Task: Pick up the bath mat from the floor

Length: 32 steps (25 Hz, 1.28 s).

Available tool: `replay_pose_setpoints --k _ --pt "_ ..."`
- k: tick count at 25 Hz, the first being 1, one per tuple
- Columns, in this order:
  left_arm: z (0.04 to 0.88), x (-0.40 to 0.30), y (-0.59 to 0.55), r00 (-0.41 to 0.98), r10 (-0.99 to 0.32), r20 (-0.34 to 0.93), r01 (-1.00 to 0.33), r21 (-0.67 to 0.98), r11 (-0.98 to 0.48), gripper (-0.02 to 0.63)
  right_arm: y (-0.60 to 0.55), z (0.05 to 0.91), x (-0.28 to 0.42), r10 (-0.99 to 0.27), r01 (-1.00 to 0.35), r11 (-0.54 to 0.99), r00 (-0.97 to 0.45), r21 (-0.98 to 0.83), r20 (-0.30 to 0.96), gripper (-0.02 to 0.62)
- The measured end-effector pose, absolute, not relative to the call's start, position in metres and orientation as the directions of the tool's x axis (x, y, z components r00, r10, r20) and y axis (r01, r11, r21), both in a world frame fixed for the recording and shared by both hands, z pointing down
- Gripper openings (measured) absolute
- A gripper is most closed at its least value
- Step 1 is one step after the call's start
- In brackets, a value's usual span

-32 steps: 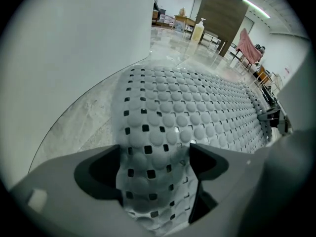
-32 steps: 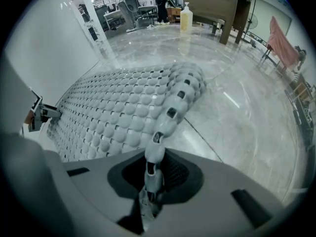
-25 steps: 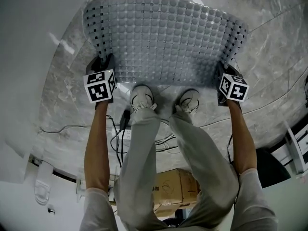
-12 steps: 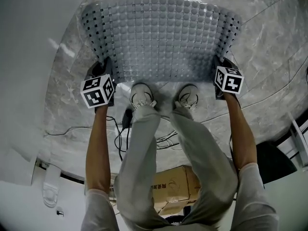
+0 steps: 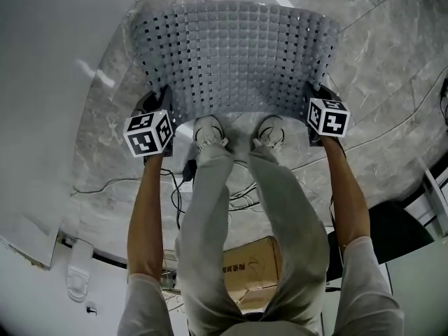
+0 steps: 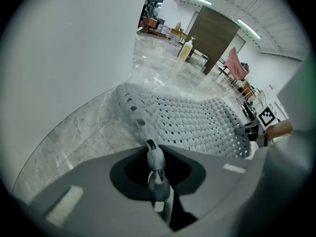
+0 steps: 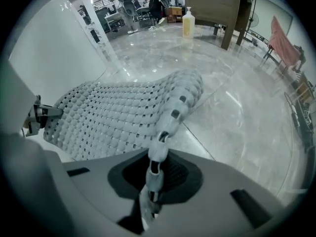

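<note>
Gripping the bath mat (image 5: 238, 54) at its two near corners, the person stood bent over it, one claw in each hand. The left gripper (image 6: 156, 174) had a narrow claw, its jaws just closed down and clamped on the mat's thin edge, which ran between them in the left gripper view. The right gripper (image 7: 152, 179) had the same narrow claw, pinched on the opposite edge of the mat.

The mat was grey, rubbery, studded with round bumps and square holes. Its near edge was off the floor (image 5: 392, 82) and hung between the two claws in a shallow curve. The far end drooped down, and in both gripper views it looked to rest on the marble floor, though contact was hard to confirm. The mat's left side lay near a white curved wall (image 5: 42, 61).

Both claws pointed steeply down, marker cubes facing the head camera. The person's shoes (image 5: 208, 133) stood side by side just behind the mat's raised near edge, between the two arms. Black cables (image 5: 175, 187) trailed on the floor behind the left shoe. A cardboard box (image 5: 248, 264) sat behind the legs.

Far off in the right gripper view, a pump bottle (image 7: 187, 23) stood on the floor beside a wooden panel, and a pink cloth (image 7: 284, 41) hung at the right.
</note>
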<state>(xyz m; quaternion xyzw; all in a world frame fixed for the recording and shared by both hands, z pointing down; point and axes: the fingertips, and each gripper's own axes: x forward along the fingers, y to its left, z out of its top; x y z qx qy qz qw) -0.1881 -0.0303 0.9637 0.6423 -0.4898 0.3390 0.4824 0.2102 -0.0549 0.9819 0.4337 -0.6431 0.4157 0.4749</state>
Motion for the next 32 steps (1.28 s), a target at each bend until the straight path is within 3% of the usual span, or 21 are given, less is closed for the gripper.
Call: replay_pose_setpoints --k 16,32 --pt "0.828 -0.157 -0.077 0.346 -0.378 0.859 -0.937 0.340 -0.086 0.049 -0.088 0.836 0.152 -0.256 -0.932 0.310 -0.275 -0.191 0.927 0.051" --pt "0.601 -0.133 -0.180 0.351 -0.616 0.705 -0.936 0.273 -0.221 0.048 -0.184 0.602 0.151 -0.518 -0.923 0.364 -0.311 -0.123 0.797 0.049"
